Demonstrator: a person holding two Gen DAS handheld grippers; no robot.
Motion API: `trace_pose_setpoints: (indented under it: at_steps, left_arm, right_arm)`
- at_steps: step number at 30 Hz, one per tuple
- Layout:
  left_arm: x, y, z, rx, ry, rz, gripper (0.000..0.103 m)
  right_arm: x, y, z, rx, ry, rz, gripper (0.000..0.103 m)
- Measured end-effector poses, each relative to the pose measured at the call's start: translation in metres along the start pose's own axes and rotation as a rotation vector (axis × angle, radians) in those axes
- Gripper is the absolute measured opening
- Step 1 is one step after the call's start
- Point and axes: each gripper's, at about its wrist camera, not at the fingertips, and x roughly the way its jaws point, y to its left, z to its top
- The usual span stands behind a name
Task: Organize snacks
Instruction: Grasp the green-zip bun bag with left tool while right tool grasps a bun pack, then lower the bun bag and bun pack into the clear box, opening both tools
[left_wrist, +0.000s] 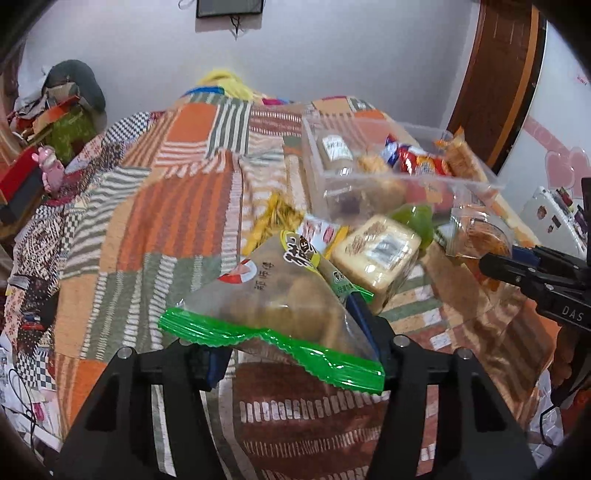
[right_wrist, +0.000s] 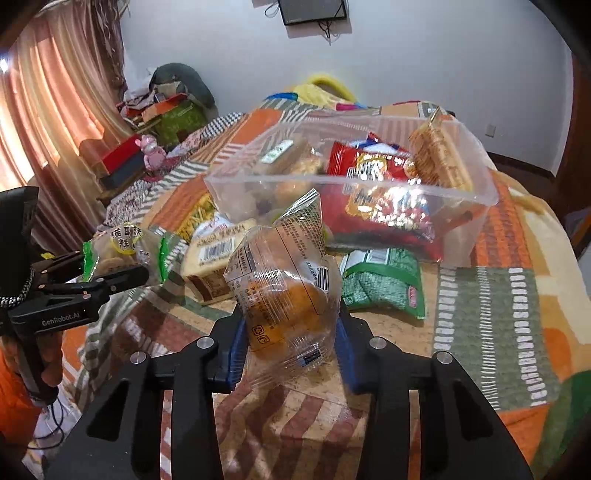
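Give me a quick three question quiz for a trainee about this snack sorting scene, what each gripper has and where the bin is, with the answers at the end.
1. True or false: the left gripper holds a green-edged snack packet.
2. What does the right gripper hold? A) a red chip bag B) a clear-wrapped bun C) nothing
3. Fill in: the red chip bag lies inside the clear plastic ____.

Key
1. True. The packet sits between its fingers.
2. B. The fingers press the clear wrapper from both sides.
3. Bin. Other snacks, such as the green packet and the wrapped cake slice, lie on the patterned blanket in front of it.
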Motion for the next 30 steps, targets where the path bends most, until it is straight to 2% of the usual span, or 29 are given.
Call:
trace_pose_setpoints:
  at_steps: [8, 14, 26, 30]
  left_arm:
    - [-0.016, -0.015, 0.039, -0.003, -0.083, -0.034, 0.058]
    - [-0.011, -0.036, 0.072, 0.009, -0.126, -0.061, 0.058]
    - [0.05, -0.065, 0.127, 0.01, -0.092, -0.093, 0.058]
    - [0.067, -0.069, 0.139, 0.014, -0.09, -0.079, 0.058]
  right_arm:
    - [-0.017, -0.008, 0.023, 0.007, -0.076, -0.014, 0.037]
    - [-0.019, -0.02, 0.044, 0.019, -0.128, -0.041, 0.037]
    - [0.012, -0.033, 0.081, 0.006, -0.12, -0.054, 0.038]
    - [0.024, -0.04, 0.088, 0.009, -0.107, -0.051, 0.038]
